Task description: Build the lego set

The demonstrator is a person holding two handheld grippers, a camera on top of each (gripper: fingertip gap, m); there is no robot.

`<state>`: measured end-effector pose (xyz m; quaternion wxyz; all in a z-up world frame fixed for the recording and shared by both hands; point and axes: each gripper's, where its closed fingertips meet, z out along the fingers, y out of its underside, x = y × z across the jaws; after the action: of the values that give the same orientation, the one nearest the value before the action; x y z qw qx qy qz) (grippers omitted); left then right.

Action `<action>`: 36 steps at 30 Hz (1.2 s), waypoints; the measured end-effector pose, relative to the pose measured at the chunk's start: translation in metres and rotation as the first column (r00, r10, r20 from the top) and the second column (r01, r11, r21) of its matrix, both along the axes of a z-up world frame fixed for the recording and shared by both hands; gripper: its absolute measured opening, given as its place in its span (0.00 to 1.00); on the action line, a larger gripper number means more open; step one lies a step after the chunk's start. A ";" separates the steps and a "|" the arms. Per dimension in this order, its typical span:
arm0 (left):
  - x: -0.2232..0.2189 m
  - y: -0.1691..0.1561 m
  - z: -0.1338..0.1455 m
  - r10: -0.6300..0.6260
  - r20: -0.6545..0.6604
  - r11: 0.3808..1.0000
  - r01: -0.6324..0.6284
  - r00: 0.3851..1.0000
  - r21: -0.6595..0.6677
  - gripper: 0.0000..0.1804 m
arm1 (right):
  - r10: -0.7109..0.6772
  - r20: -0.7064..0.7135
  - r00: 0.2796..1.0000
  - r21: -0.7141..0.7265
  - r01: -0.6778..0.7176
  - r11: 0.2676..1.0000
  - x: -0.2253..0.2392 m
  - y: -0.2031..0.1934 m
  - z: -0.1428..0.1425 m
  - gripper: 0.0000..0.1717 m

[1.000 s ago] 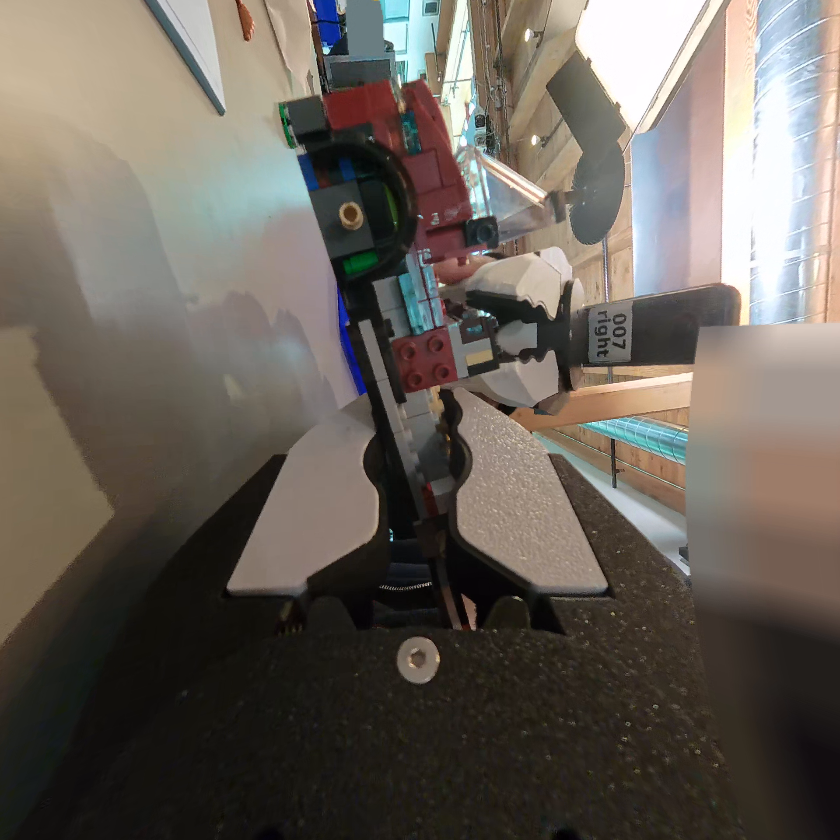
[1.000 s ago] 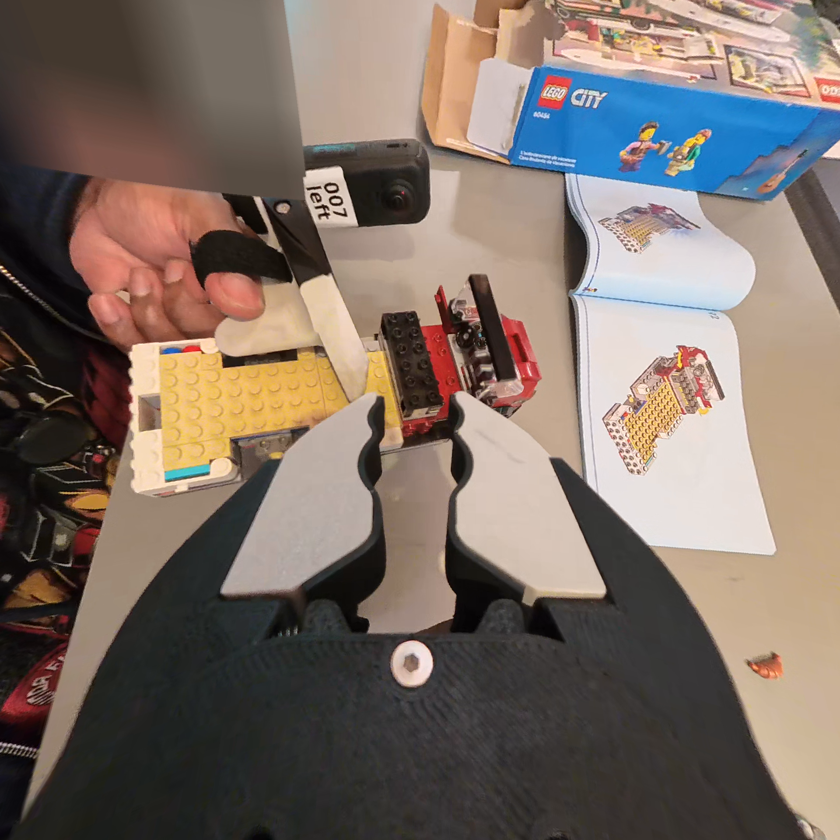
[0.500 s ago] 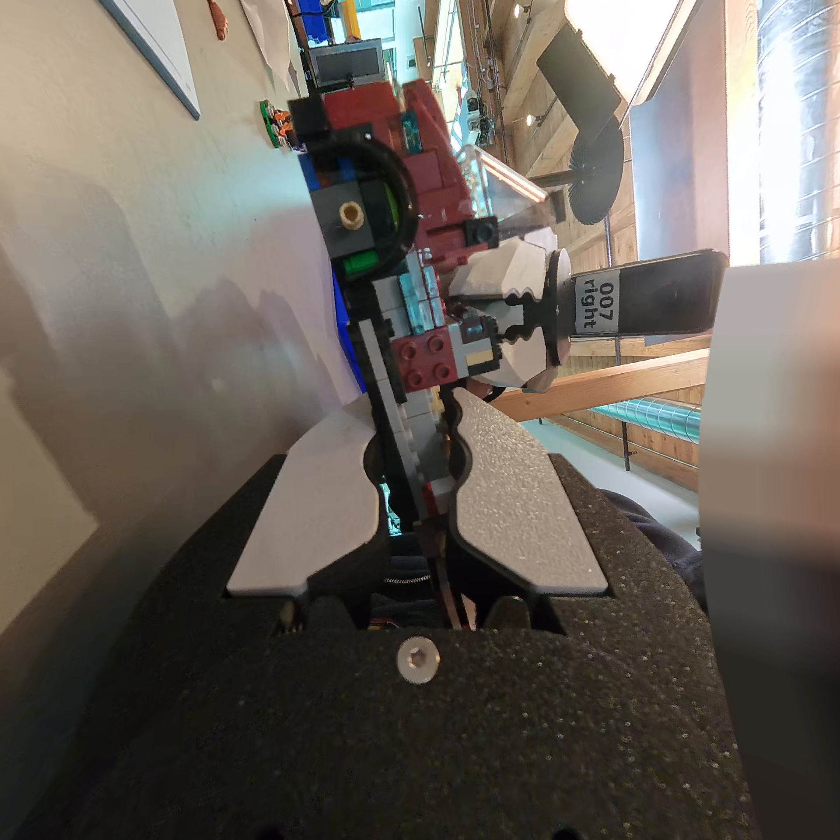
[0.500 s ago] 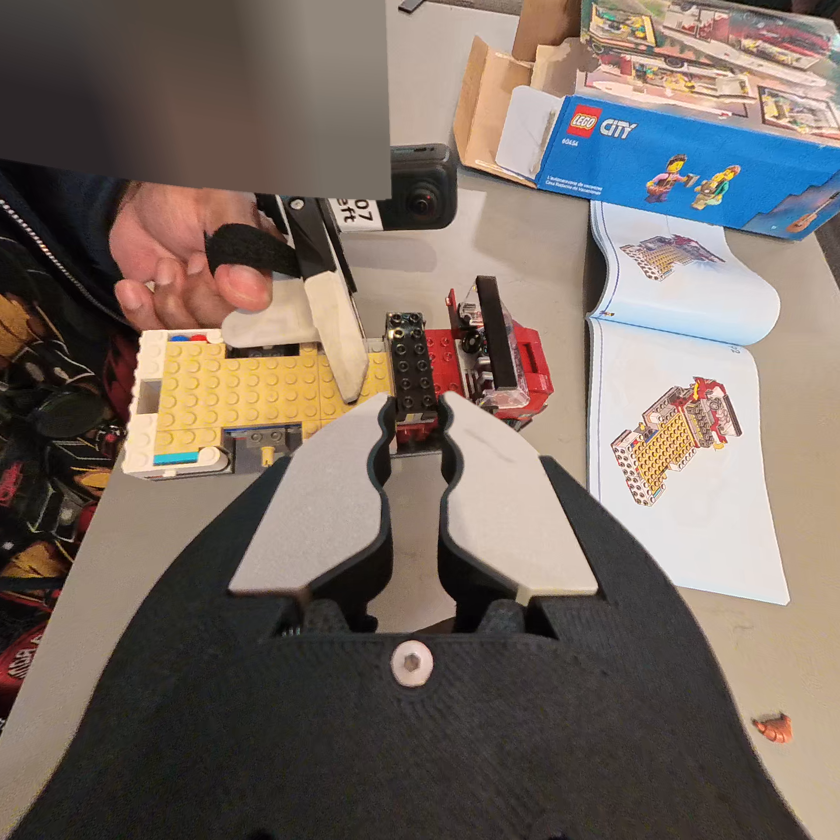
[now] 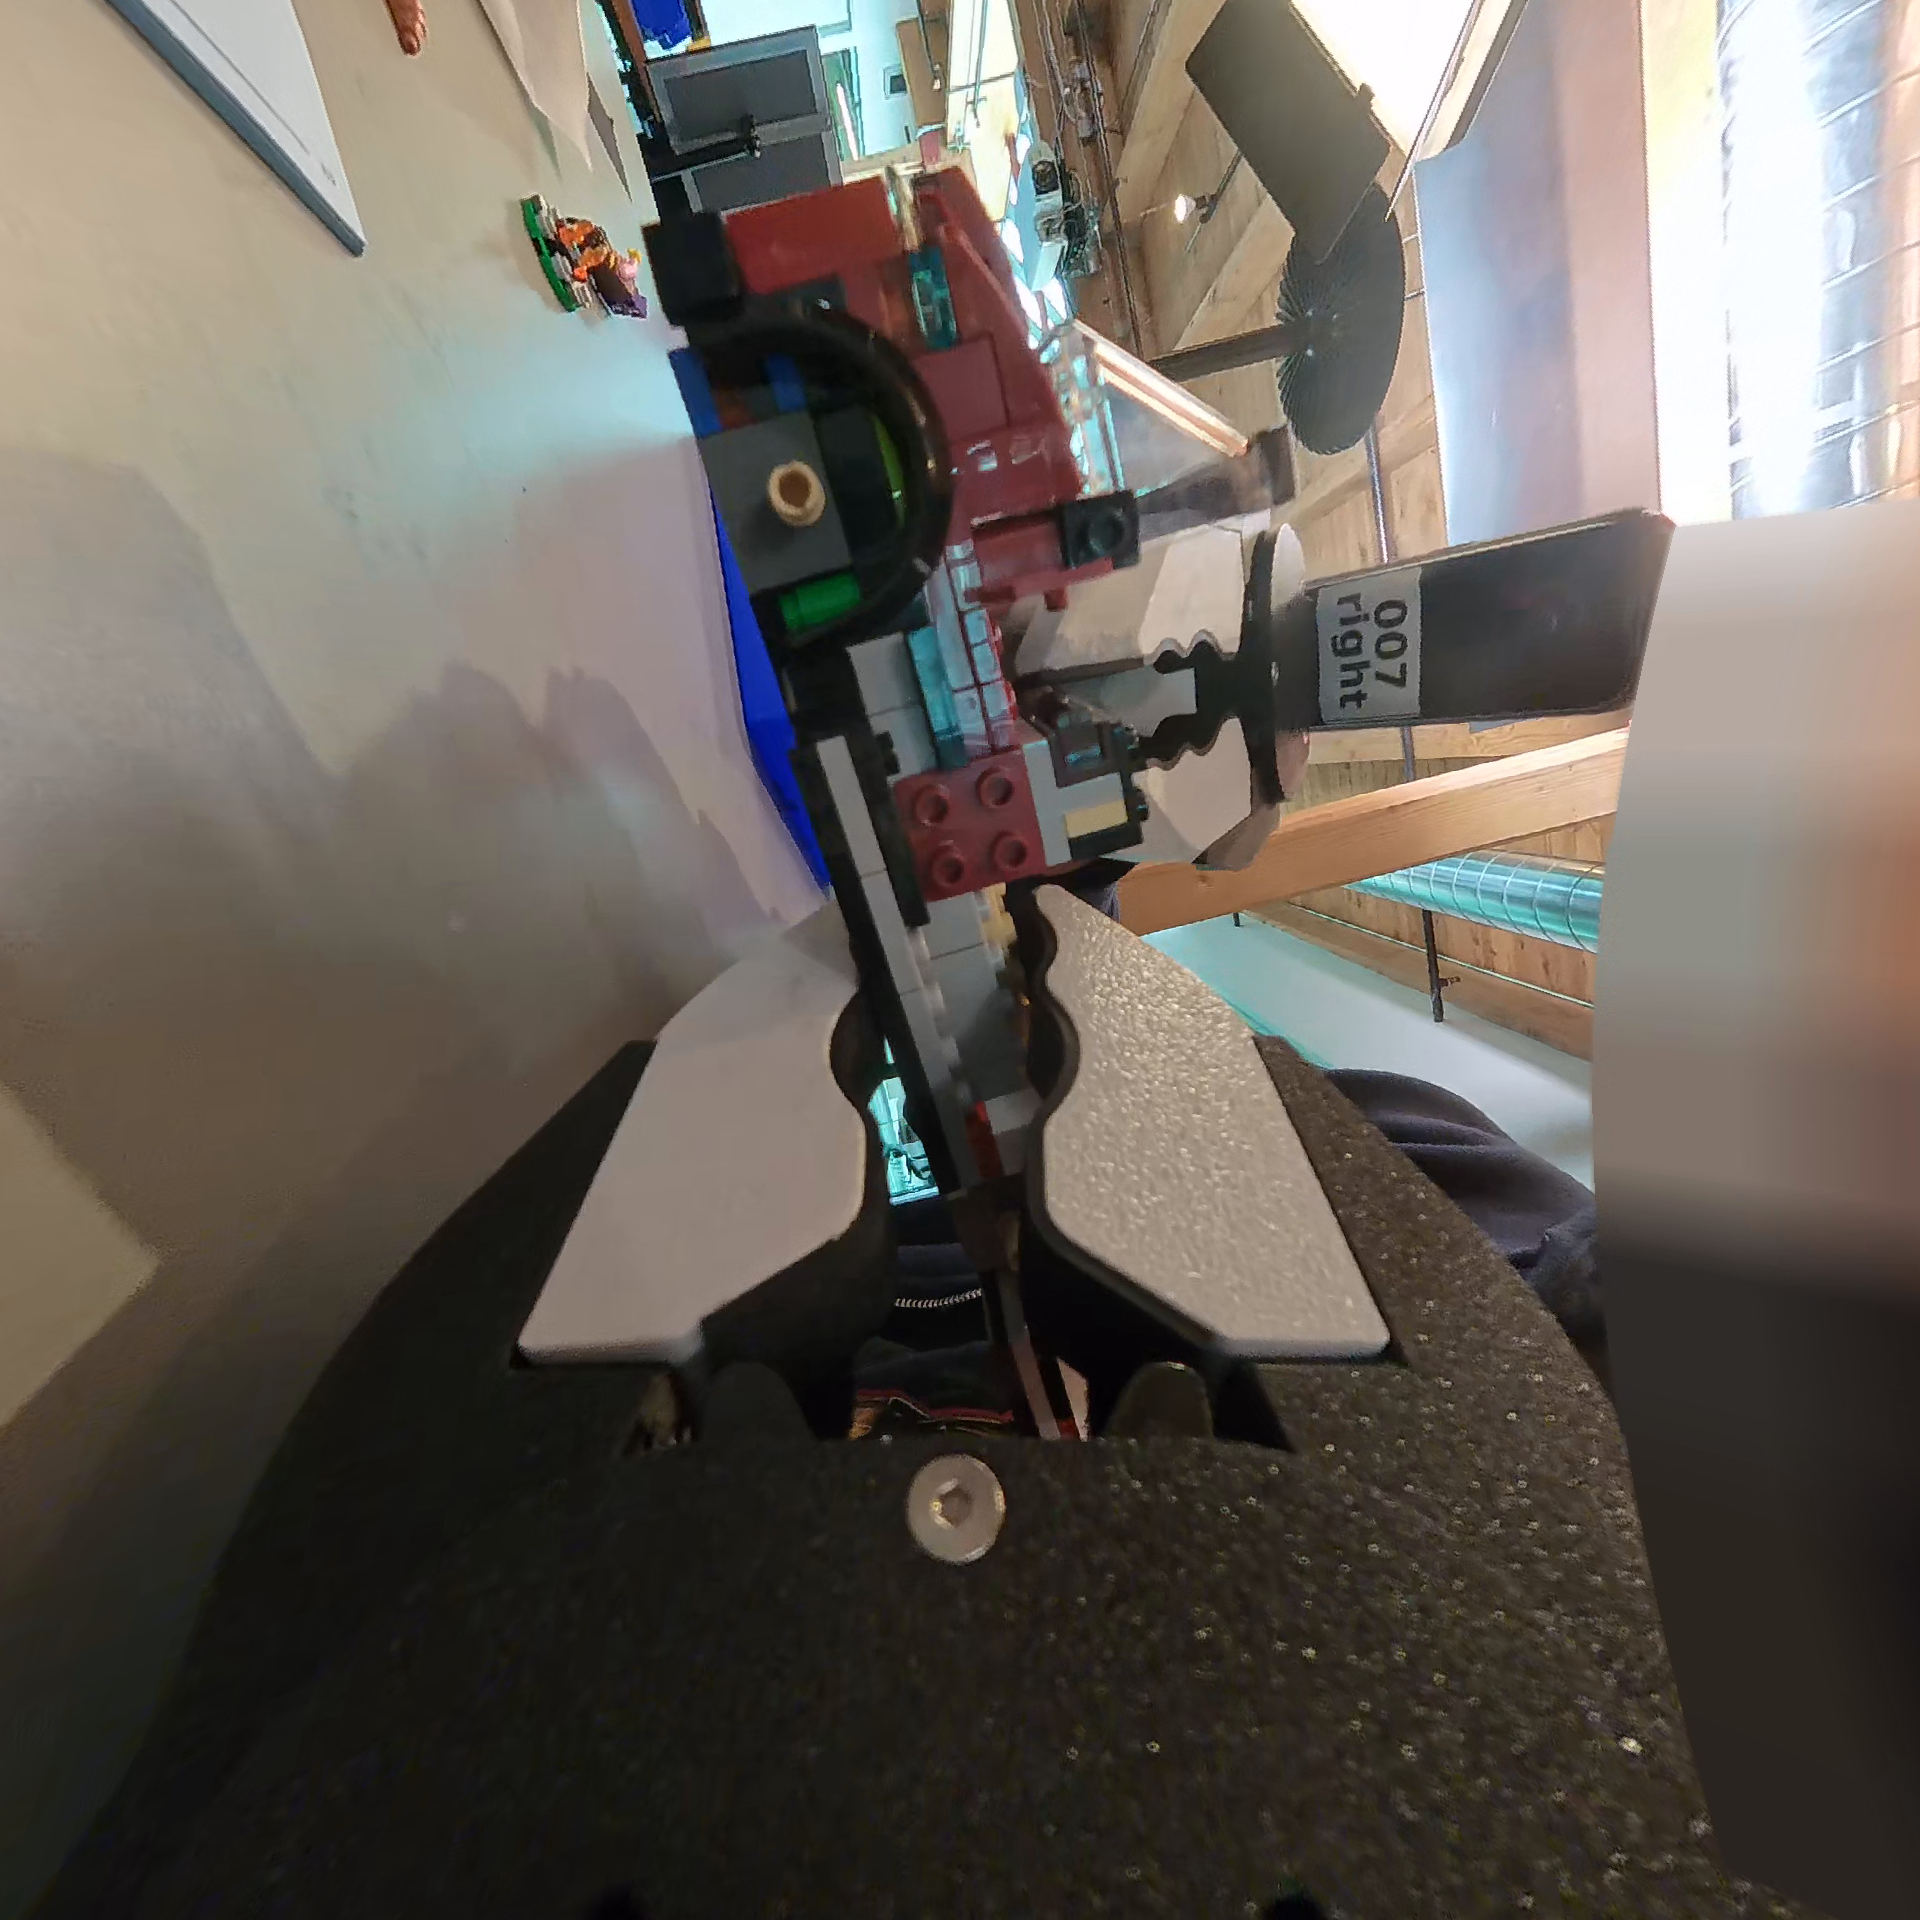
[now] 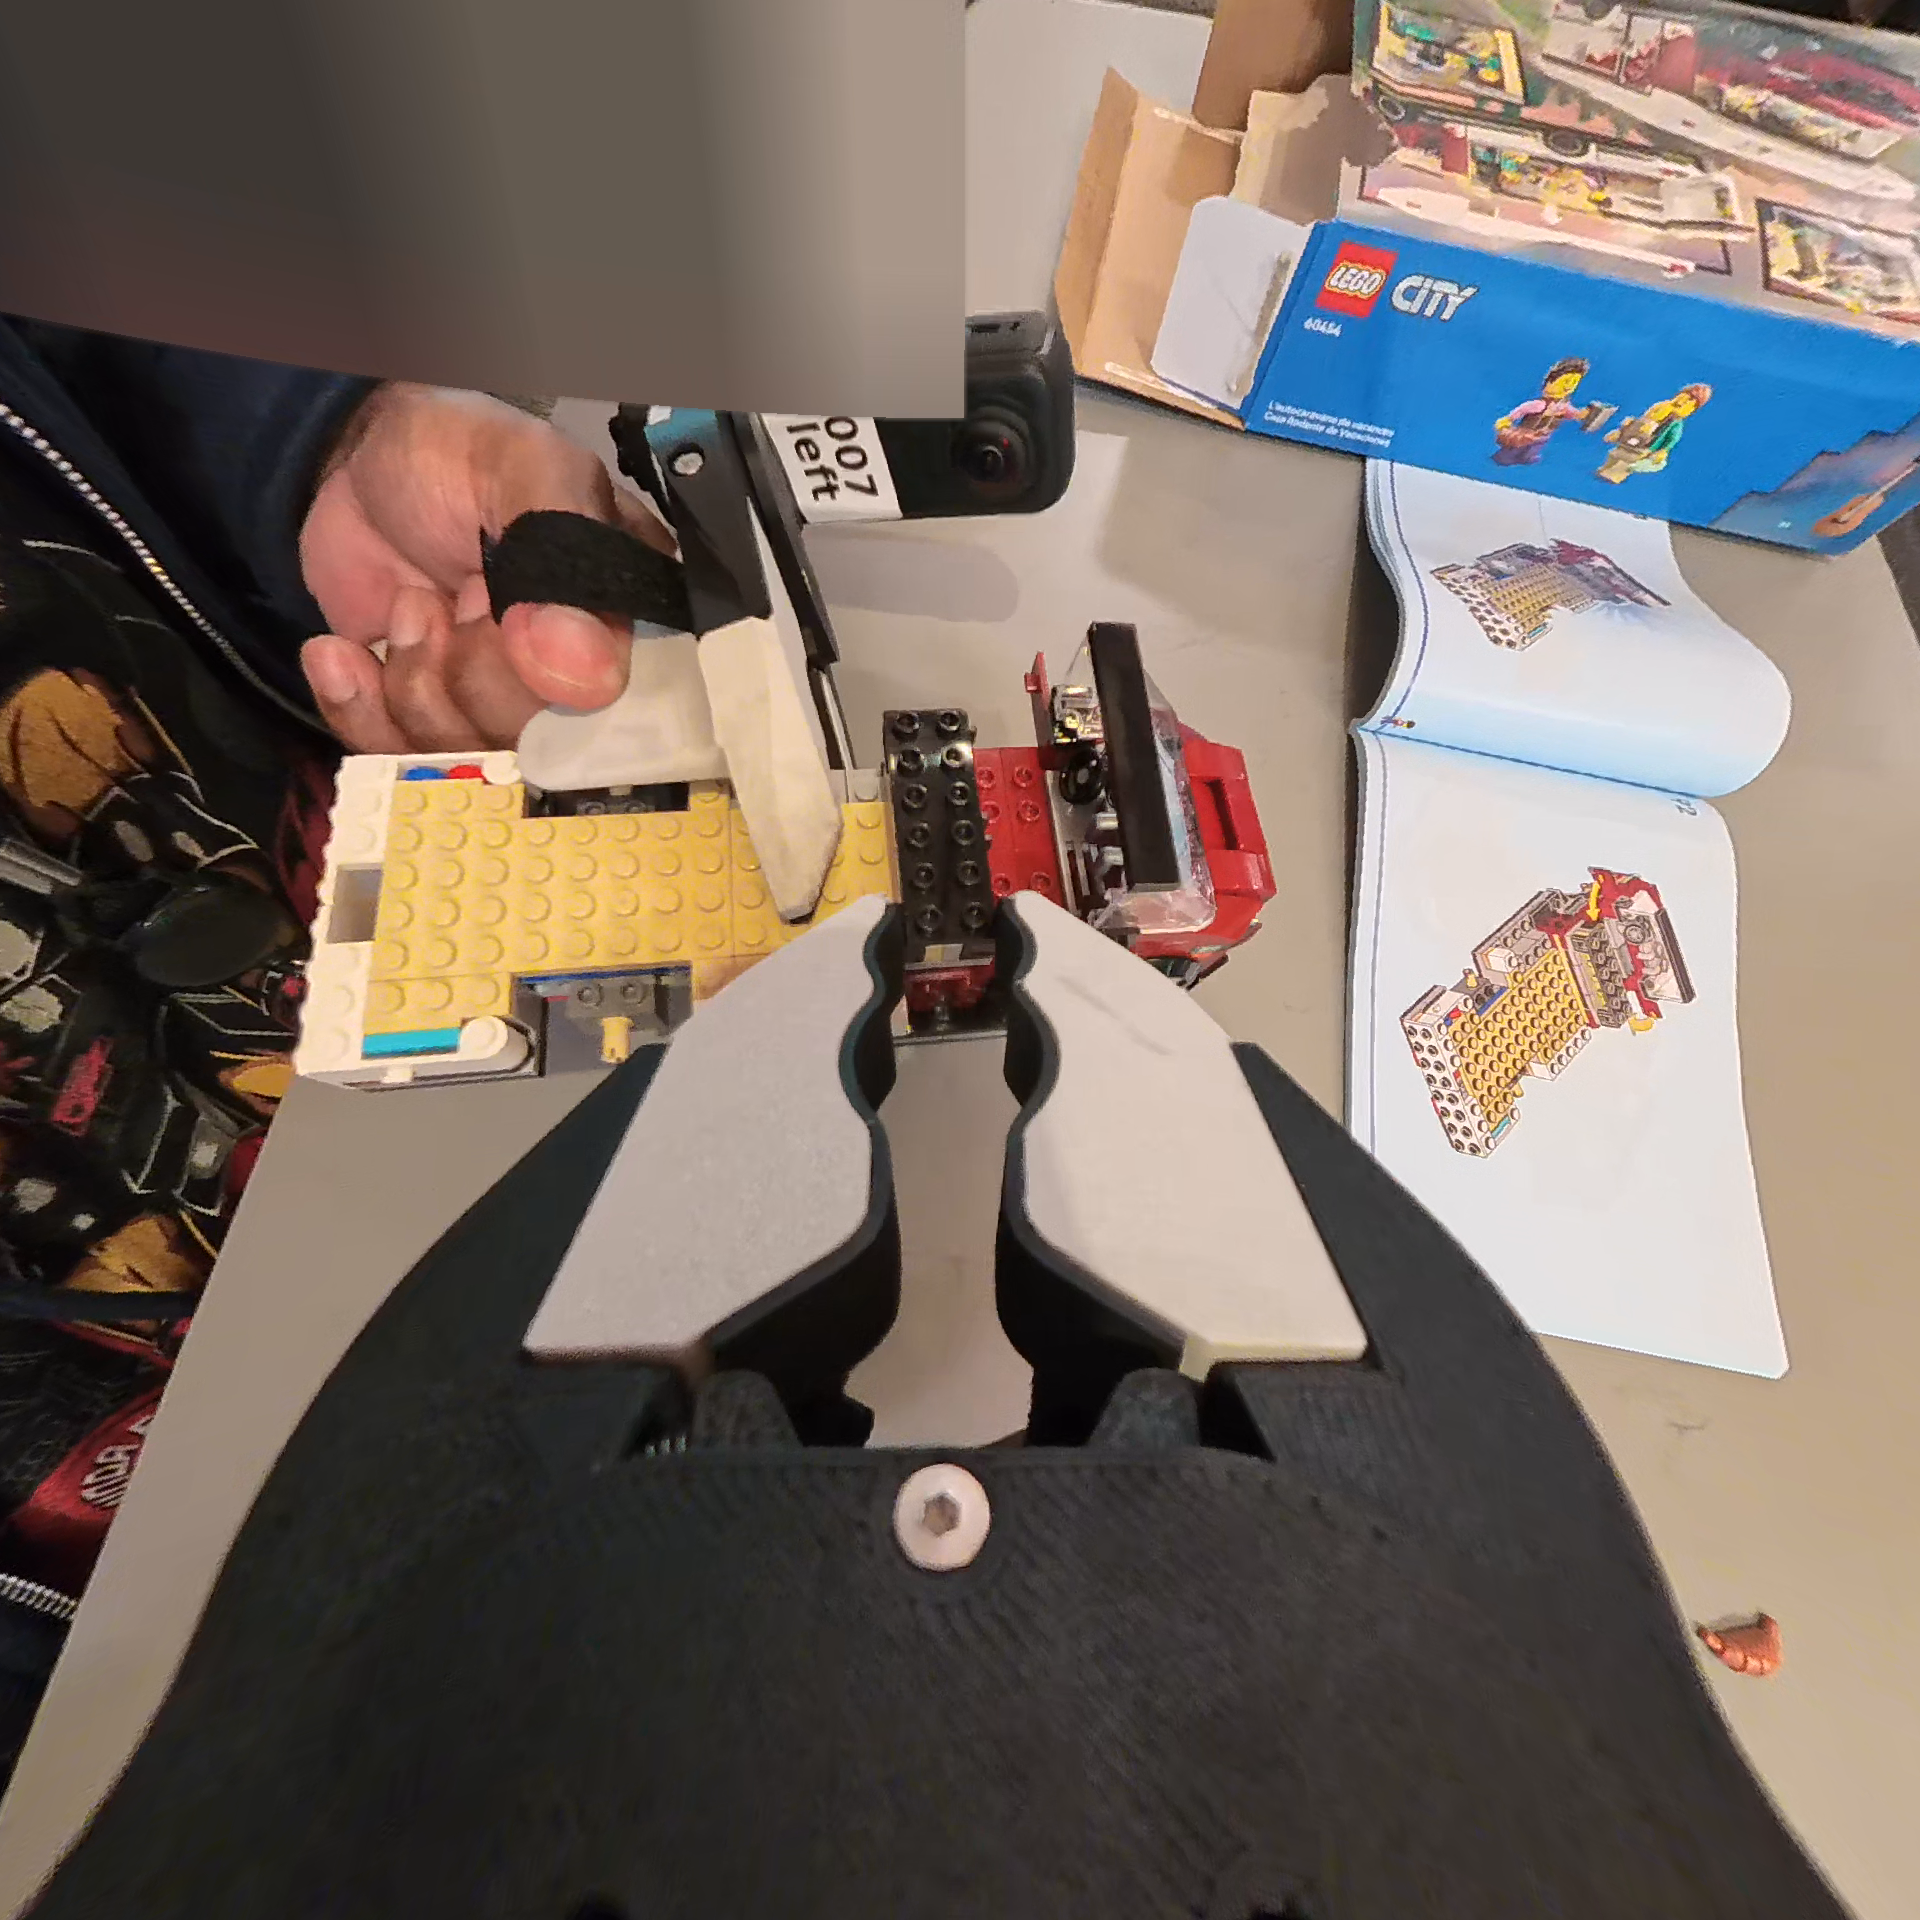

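Left tool [image 5: 951, 997] clamps the toy truck's [image 6: 727, 894] yellow floor on the grey surface [image 6: 1195, 582]; right tool [image 6: 940, 935] pinches its black brick [image 6: 940, 821] by the red cab.

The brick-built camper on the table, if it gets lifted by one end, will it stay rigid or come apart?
The brick camper looks stiff but jointed: yellow floor and red cab are separate studded sections, so it may split at the black brick. The propped-up windscreen piece seems likeliest to pop off. No wheels show, so it probably slides rather than rolls.
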<state>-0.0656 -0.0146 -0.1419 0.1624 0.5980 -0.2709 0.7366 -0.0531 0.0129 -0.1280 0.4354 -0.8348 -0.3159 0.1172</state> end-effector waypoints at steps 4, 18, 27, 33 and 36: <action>0.000 -0.003 -0.001 -0.010 -0.008 1.000 0.009 1.000 -0.015 0.13 | -0.007 0.030 1.000 -0.003 0.007 1.000 0.000 -0.003 -0.002 0.10; 0.002 -0.005 -0.002 0.004 -0.021 0.996 -0.002 1.000 0.084 0.14 | -0.098 0.119 0.988 0.037 0.094 0.995 0.006 -0.001 -0.004 0.11; 0.005 -0.003 -0.003 0.004 -0.013 1.000 -0.004 1.000 0.015 0.13 | -0.138 0.152 0.979 0.081 0.127 0.989 0.008 0.001 -0.003 0.11; 0.006 -0.001 -0.009 0.024 -0.002 0.995 -0.024 1.000 0.100 0.14 | -0.199 0.041 0.979 0.183 0.188 0.965 0.010 -0.001 0.020 0.06; 0.004 0.000 -0.007 0.036 0.025 0.993 -0.039 0.999 0.109 0.14 | -0.280 -0.072 0.957 0.119 0.287 0.951 0.020 -0.010 0.016 0.10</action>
<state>-0.0614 -0.0146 -0.1493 0.1124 0.6023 -0.3015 0.7306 -0.0332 0.0027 -0.1122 0.5089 -0.8383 -0.1876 0.0557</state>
